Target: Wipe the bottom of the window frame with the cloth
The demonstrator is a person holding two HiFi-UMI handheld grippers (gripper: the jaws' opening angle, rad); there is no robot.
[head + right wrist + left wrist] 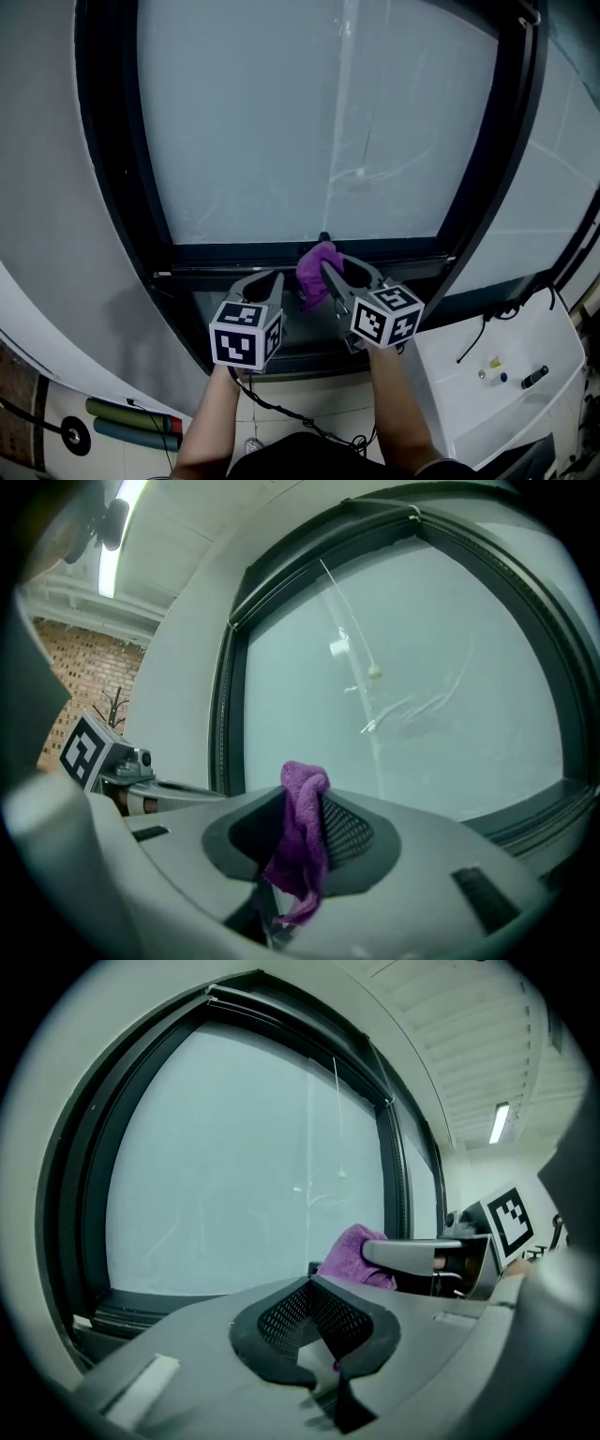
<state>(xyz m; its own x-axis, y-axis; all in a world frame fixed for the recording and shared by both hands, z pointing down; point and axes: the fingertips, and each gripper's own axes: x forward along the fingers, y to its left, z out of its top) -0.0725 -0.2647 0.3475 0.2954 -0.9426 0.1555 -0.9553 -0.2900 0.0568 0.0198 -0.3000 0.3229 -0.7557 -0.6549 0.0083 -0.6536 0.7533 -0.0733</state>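
Observation:
A purple cloth is bunched between the jaws of my right gripper, which is shut on it. It hangs just in front of the dark bottom rail of the window frame, near the rail's middle. In the right gripper view the cloth sticks up and droops between the black pads, with the bottom rail at the far right. My left gripper sits close beside it on the left, jaws shut with nothing held. The left gripper view shows its closed pads, with the cloth just beyond on the right.
A blind cord with a small bead hangs down the frosted pane. A white cabinet stands below right, with a cable on the floor. Green rolled tubes lie at lower left. A grey wall flanks the window.

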